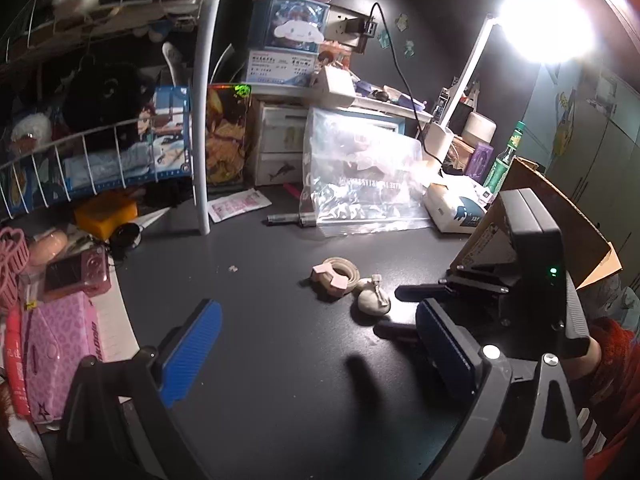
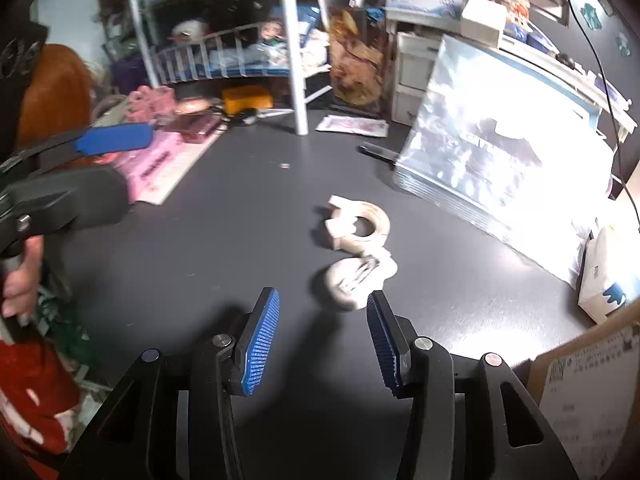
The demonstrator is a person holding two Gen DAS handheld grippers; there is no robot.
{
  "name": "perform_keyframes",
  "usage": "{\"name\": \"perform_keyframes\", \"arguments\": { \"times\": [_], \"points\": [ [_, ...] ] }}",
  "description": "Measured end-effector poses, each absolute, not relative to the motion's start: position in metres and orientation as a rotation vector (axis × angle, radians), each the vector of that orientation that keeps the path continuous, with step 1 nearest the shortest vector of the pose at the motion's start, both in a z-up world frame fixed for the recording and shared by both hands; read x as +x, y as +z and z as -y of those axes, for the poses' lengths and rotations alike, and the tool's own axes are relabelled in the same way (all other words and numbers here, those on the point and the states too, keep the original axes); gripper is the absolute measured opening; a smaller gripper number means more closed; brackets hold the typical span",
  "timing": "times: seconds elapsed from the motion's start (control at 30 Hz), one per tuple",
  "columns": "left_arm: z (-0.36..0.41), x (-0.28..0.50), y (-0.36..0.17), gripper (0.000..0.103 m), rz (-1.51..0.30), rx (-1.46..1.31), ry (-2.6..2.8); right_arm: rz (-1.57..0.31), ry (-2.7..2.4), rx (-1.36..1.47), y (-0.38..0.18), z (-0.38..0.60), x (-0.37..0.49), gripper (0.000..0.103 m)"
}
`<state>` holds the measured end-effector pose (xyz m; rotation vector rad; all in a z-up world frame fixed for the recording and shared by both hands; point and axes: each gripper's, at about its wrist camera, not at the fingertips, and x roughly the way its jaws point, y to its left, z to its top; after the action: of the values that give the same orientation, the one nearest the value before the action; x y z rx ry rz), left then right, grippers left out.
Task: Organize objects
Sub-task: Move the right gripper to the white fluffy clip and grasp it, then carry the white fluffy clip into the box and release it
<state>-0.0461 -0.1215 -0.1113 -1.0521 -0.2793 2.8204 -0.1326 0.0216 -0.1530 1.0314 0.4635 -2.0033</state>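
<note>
Left gripper (image 1: 320,344) hangs spread wide over bare dark desk (image 1: 260,360), nothing between its blue pads; right gripper (image 2: 324,320) is parted too, empty, its tips just short of the small pale pouch (image 2: 352,280), which lies on the open desk touching the tape roll (image 2: 360,222) beyond it. By the look of it nothing has been tidied yet: both pieces sit loose in the middle, so the whole job remains.

Going left to right around them: a pink camera (image 1: 78,276) and pink leopard-print case (image 1: 56,344) at the desk's left edge, a white wire rack (image 1: 100,148) of toys and books, its white post (image 1: 202,120), a clear zip bag (image 1: 360,176) propped behind the tape, a tissue box (image 1: 456,210), a green bottle (image 1: 504,160) and a cardboard box (image 2: 592,392) at far right. The path to the pouch looks clear; only the tape, lying against it, might get nudged
</note>
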Motion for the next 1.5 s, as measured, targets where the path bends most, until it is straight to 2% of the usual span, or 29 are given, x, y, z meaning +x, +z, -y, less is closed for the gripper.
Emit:
{"name": "perform_keyframes", "arguments": {
  "times": [0.37,0.43,0.77,0.8,0.93,1.0,1.1,1.23,1.3,1.5],
  "points": [
    [0.132,-0.046,-0.115,0.097,0.310,-1.065,2.804,-0.519,-2.042,1.048,-0.173,-0.011,-0.153,0.041],
    [0.131,-0.046,-0.115,0.097,0.314,-1.068,2.800,-0.518,-2.046,1.043,-0.173,-0.011,-0.153,0.029],
    [0.110,-0.049,-0.113,0.097,0.327,-1.093,2.666,-0.480,-1.950,0.956,-0.153,-0.019,-0.122,0.027],
    [0.108,-0.049,-0.112,0.095,0.334,-1.091,2.643,-0.470,-1.931,0.934,-0.147,-0.020,-0.115,0.027],
    [0.097,-0.050,-0.103,0.068,0.386,-1.073,2.529,-0.469,-1.912,0.822,-0.117,-0.027,-0.089,0.027],
    [0.090,-0.048,-0.095,0.063,0.390,-1.045,2.507,-0.468,-1.913,0.765,-0.102,-0.033,-0.078,0.027],
    [0.078,-0.046,-0.079,0.050,0.392,-0.997,2.463,-0.481,-1.924,0.697,-0.082,-0.041,-0.064,0.027],
    [0.062,-0.047,-0.058,0.037,0.374,-0.955,2.436,-0.519,-1.967,0.620,-0.062,-0.053,-0.053,0.027],
    [0.053,-0.049,-0.048,0.033,0.350,-0.938,2.438,-0.532,-2.000,0.586,-0.053,-0.061,-0.049,0.027],
    [0.014,-0.064,-0.019,0.031,0.254,-0.899,2.413,-0.566,-2.079,0.528,-0.030,-0.094,-0.050,0.027]
  ]
}}
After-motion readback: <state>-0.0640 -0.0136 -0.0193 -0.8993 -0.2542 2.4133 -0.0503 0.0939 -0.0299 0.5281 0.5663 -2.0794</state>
